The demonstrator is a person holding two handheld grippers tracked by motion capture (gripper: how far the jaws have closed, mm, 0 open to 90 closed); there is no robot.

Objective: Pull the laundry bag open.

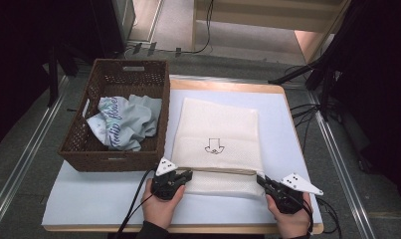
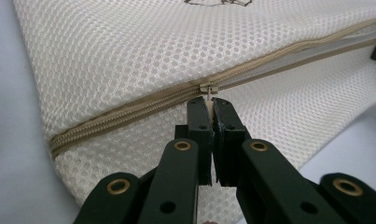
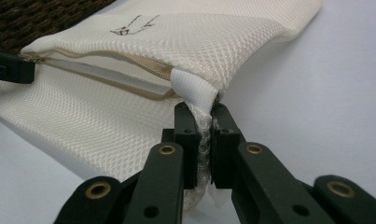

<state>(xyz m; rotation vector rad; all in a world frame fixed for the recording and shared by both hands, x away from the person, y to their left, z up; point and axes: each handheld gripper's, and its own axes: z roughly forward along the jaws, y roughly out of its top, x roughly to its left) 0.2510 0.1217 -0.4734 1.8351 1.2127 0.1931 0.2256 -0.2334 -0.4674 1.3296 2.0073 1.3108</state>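
Bag [image 1: 218,134] is soft, limp mesh. Our left gripper [image 2: 209,103] jaws pinch its zip pull [image 2: 208,89]; right gripper [image 3: 202,112] jaws clamp the bag's corner, keeping the zip taut.

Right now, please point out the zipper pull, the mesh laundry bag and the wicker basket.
zipper pull [image 2: 208,88], left gripper view, on the metal slider just above the jaw tips.
mesh laundry bag [image 1: 218,127], high view, on its flat upper face.
wicker basket [image 1: 130,67], high view, on the far wall.
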